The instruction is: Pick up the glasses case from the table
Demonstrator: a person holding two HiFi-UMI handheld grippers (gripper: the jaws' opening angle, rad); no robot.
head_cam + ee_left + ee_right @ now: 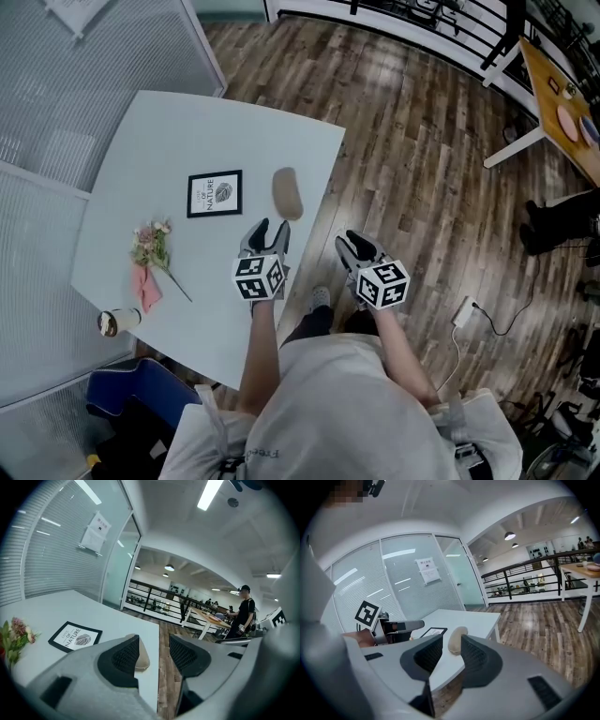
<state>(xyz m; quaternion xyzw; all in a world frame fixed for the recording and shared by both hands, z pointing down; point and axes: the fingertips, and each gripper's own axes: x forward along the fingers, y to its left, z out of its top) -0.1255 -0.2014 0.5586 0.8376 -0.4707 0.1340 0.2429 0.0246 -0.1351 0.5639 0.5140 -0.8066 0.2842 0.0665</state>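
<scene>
A pale table (187,131) fills the left of the head view. We hold two grippers at its near right edge: the left gripper (270,231) over the tabletop, the right gripper (361,246) off the edge, above the wood floor (422,141). Both have their jaws apart with nothing between them. The tan glasses case (287,193) lies just beyond the left gripper, near the table's right edge, right of a framed print (215,193). To grasp it well, we judge, one gripper should straddle the case's narrow width, low to the table, before closing.
</scene>
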